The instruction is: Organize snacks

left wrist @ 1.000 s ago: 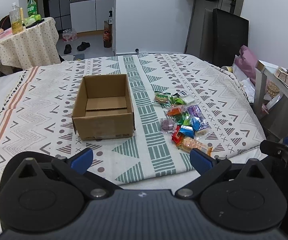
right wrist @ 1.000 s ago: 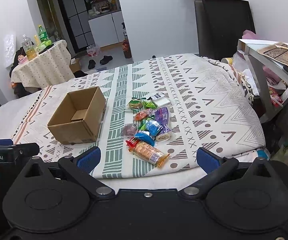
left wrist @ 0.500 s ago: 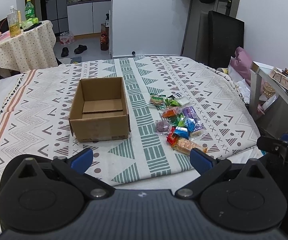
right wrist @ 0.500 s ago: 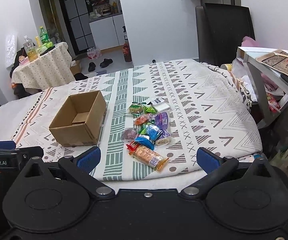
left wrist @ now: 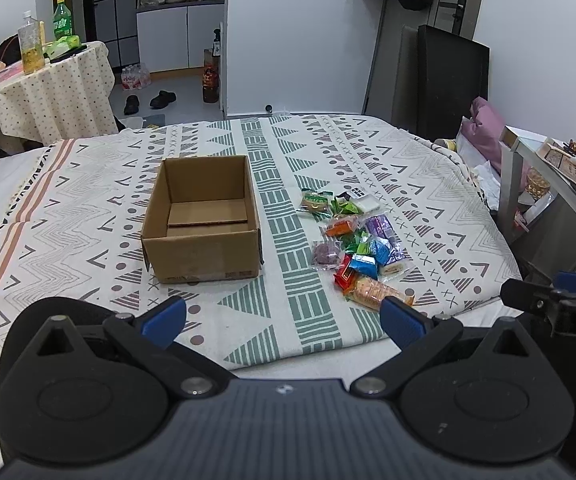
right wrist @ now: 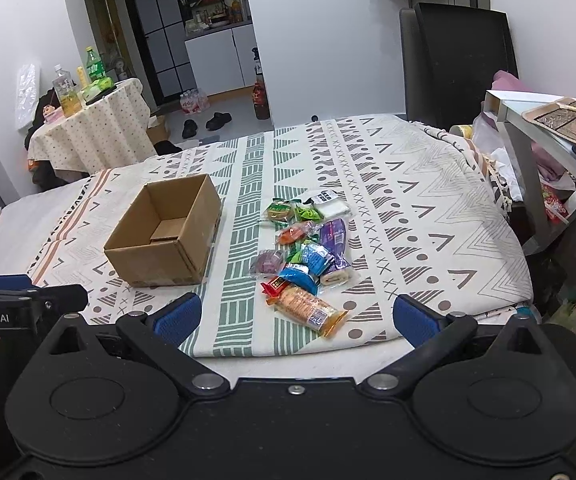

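An open cardboard box (left wrist: 204, 220) (right wrist: 166, 236) sits empty on the patterned bedspread (left wrist: 327, 152). To its right lies a pile of wrapped snacks (left wrist: 353, 240) (right wrist: 307, 256), with an orange cracker pack (left wrist: 375, 290) (right wrist: 309, 310) nearest me. My left gripper (left wrist: 284, 318) hovers open over the bed's near edge, short of the box and snacks. My right gripper (right wrist: 295, 316) is also open, just in front of the cracker pack. Neither holds anything.
A round table (left wrist: 48, 92) with bottles stands at the far left. A metal-legged desk (left wrist: 547, 176) (right wrist: 535, 152) and clutter crowd the bed's right side. A black chair (right wrist: 459, 64) is behind the bed. Shoes (left wrist: 150, 100) lie on the floor.
Both grippers have drifted slightly back and up, so the box and snacks appear a little farther away. Both stay open and nothing was picked up.
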The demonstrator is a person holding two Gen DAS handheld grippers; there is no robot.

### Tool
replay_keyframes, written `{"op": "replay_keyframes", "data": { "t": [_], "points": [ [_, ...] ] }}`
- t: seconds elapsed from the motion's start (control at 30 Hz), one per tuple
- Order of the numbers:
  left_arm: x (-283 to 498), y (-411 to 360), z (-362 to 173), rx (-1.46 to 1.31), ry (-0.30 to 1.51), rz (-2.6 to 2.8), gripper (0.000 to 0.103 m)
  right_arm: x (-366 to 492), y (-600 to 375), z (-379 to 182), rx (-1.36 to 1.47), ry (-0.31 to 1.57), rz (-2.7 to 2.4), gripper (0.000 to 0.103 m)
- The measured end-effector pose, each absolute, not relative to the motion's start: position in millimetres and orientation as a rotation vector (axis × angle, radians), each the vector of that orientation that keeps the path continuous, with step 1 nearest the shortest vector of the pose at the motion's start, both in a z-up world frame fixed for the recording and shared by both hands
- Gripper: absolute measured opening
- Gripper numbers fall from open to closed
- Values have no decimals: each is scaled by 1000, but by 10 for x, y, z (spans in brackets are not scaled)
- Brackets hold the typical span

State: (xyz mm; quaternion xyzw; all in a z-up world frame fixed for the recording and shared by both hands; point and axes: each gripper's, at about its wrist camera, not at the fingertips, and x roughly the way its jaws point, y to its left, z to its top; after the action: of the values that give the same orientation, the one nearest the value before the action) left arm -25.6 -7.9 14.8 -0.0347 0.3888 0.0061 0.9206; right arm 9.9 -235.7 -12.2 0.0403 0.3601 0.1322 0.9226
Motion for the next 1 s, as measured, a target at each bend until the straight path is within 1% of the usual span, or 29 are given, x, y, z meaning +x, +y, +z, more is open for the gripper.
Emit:
{"op": "replay_keyframes", "data": {
  "t": [0.57,0.8,1.0],
  "points": [
    [-198,-89,93,-83,808,8,103,106,-2400,-171,102,733,275,103],
    [-127,-137,58,-63,772,-5,102,210,-2442,-263,116,737,283,103],
    [1,-178,-26,-68,777,-46,102,357,-2506,-346,146,745,300,103]
  ]
}}
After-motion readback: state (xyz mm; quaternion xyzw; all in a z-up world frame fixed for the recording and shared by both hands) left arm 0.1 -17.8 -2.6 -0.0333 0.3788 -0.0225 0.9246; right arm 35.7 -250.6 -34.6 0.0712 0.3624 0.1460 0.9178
